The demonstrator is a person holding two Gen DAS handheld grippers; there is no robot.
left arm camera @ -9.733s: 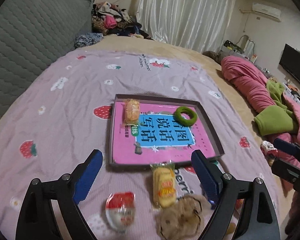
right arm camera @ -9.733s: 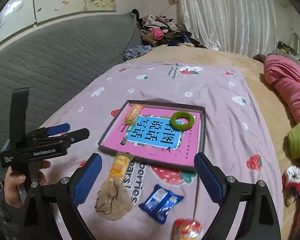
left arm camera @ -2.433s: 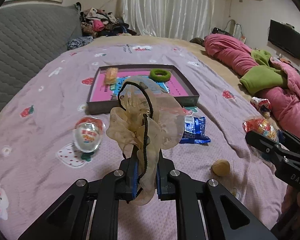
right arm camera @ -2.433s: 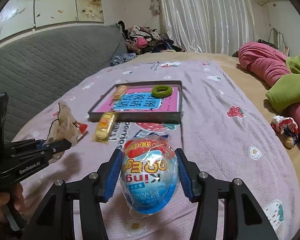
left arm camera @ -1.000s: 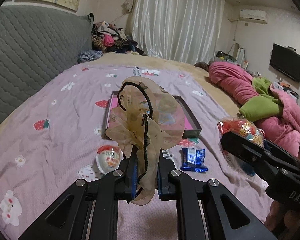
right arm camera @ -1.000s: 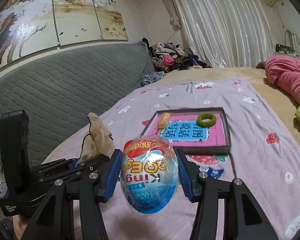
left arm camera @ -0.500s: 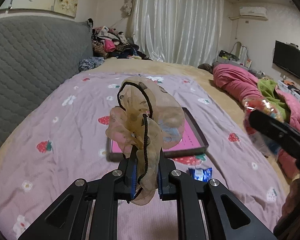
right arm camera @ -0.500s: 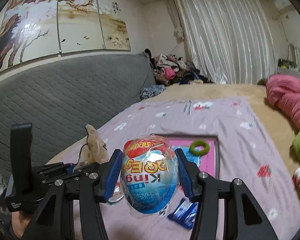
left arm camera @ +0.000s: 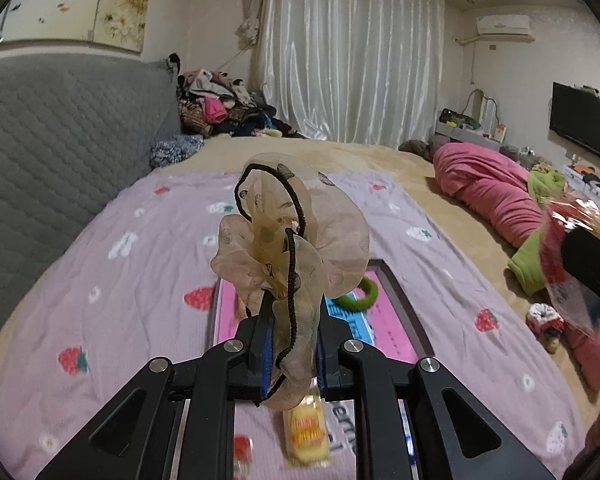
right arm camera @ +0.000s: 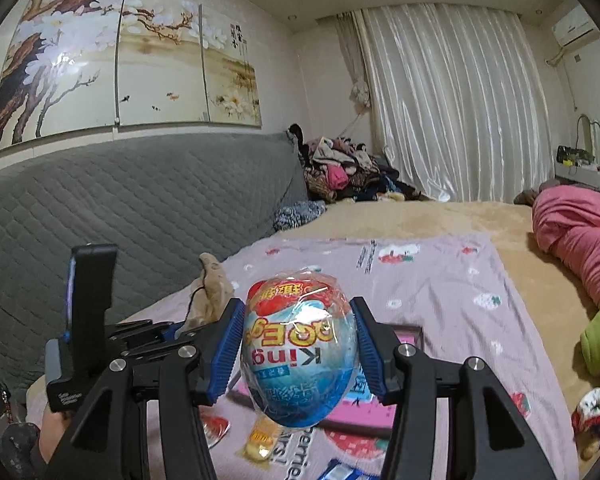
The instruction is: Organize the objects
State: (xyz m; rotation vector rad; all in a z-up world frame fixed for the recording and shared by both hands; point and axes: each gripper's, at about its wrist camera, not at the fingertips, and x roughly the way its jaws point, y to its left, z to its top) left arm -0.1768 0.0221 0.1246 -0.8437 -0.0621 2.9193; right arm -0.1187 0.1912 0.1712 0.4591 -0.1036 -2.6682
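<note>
My left gripper is shut on a beige sheer scrunchie with a black cord and holds it in the air above the bed. My right gripper is shut on a wrapped blue-and-red toy egg and holds it high. The dark tray with a pink book inside lies on the lilac blanket beyond the left gripper; a green ring rests in it. The scrunchie also shows in the right wrist view, with the tray's rim behind the egg.
A yellow snack pack and a small red-topped egg lie on the blanket in front of the tray. A blue wrapper lies nearby. A pink duvet and green cloth sit at the right. A grey headboard stands left.
Both grippers have risen and tilted up with their objects still held. The tray and blanket now sit lower in both views; the right gripper has slid toward the right edge of the left view.
</note>
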